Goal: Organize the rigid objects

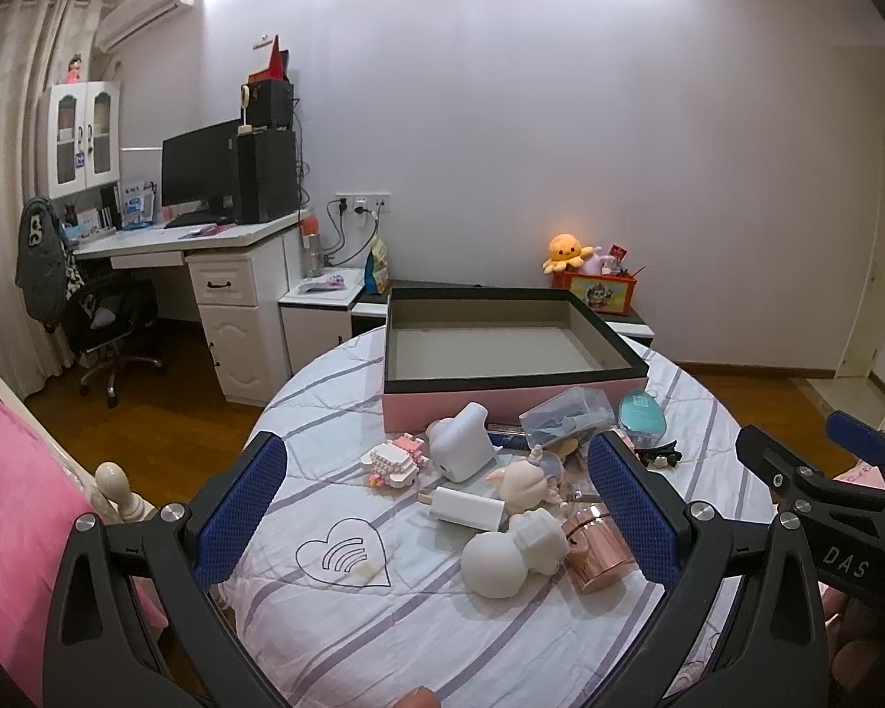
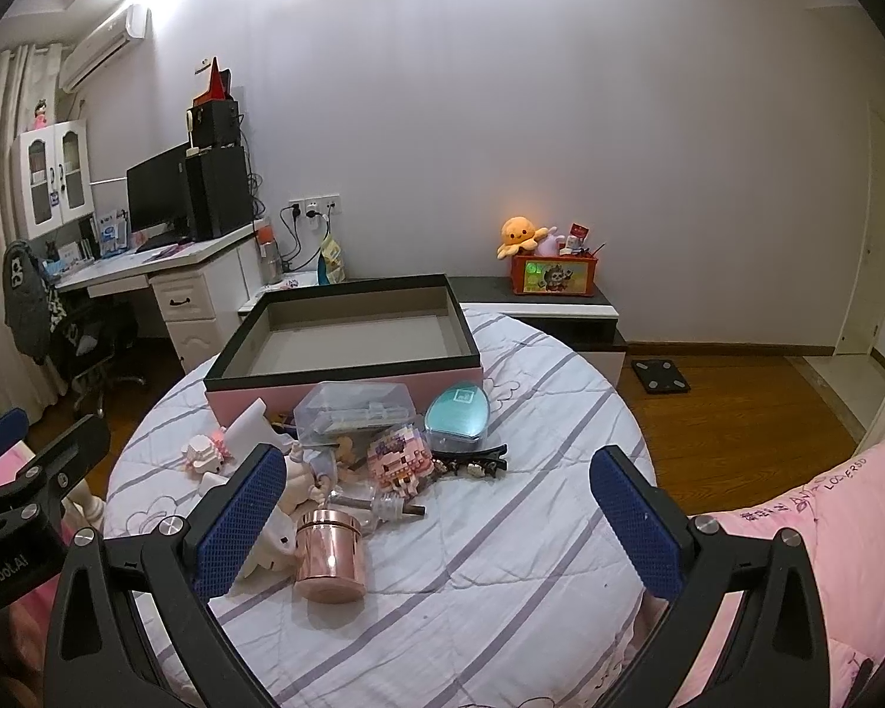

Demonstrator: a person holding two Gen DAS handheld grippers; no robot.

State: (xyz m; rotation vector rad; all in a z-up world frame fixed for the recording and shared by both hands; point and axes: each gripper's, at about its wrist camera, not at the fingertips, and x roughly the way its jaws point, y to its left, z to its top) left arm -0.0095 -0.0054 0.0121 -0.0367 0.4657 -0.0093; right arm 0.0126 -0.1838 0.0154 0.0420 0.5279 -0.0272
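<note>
Nearest the lens, the left gripper [image 1: 436, 522] hangs with its blue pads wide apart and nothing between them, and the right gripper [image 2: 436, 522] is equally agape and empty. The pink box [image 1: 501, 398] stands open and bare inside; just in front of it the clutter lies heaped: rose-gold canister [image 2: 330, 554], white figurine [image 1: 501, 560], teal case [image 2: 459, 413], clear plastic box [image 2: 354, 410]. Sorting looks not yet begun; the next move likely calls for closing on one piece nearest the box.

The right gripper [image 2: 436, 522] hangs wide apart over the striped quilt [image 2: 501, 560], holding nothing. Beyond it sits the empty pink box [image 2: 348, 386]; just before the box lie a clear plastic case [image 2: 354, 413], teal brush [image 2: 457, 416] and rose-gold canister [image 2: 328, 554].
</note>
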